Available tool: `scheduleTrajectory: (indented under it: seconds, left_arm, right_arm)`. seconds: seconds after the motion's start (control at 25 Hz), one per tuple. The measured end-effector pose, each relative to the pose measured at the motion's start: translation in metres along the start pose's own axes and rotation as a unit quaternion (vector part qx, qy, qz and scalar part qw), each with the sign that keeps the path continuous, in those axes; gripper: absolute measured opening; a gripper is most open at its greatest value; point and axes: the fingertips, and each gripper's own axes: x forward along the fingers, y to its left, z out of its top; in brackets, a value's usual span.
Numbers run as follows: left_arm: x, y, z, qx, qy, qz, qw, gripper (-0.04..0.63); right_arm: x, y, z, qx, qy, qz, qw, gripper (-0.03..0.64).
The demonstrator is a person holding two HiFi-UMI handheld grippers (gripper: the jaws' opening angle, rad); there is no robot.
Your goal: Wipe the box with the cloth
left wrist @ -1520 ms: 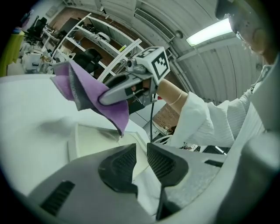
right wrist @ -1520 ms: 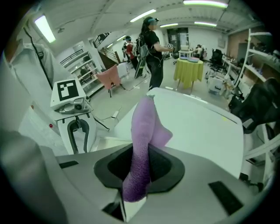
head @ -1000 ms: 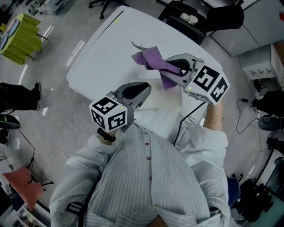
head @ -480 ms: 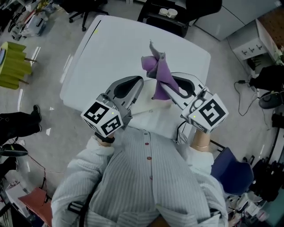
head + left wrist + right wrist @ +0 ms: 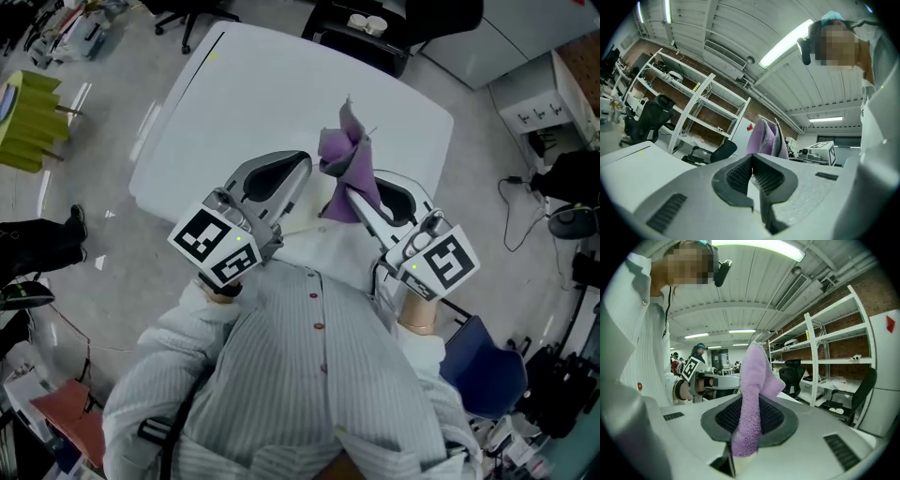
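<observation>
A purple cloth stands up from my right gripper, which is shut on its lower end over the near edge of the white table. In the right gripper view the cloth runs up between the dark pads. My left gripper is shut with nothing in it, close to the left of the cloth. A pale flat box lies under both grippers at the table's near edge, mostly hidden.
Black chairs stand at the table's far edge and a blue chair is at my right. A yellow-green object sits on the floor to the left. White shelving and people show in the background.
The right gripper has swung the cloth from lying over to the left into an upright stand. The left gripper has come forward, closer to the cloth.
</observation>
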Motion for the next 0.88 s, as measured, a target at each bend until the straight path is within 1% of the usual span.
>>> scheduleTrajectory:
  seconds: [0.16,0.32,0.48,0.72,0.88]
  left_arm:
    - [0.007,-0.003,0.000,0.000,0.002,0.001,1.0000,0.011]
    - [-0.001,-0.003,-0.003,0.007,0.007,-0.002,0.9999,0.011]
    - [-0.002,-0.005,-0.005,0.012,0.010,-0.003,0.9999,0.011]
    - [0.000,-0.004,-0.004,0.020,0.019,-0.008,0.9996,0.011]
    - [0.001,-0.007,-0.005,0.028,0.026,-0.021,0.9990,0.011]
  right_arm:
    - [-0.006,-0.008,-0.008,0.022,-0.003,-0.003,1.000,0.081]
    - [0.002,0.002,-0.014,0.025,0.000,0.005,1.000,0.081]
    - [0.004,0.003,-0.018,0.027,0.001,0.006,1.000,0.081]
    - [0.004,-0.006,-0.012,0.028,-0.004,-0.007,1.000,0.081]
    - [0.003,-0.009,-0.010,0.023,-0.007,-0.024,0.999,0.081]
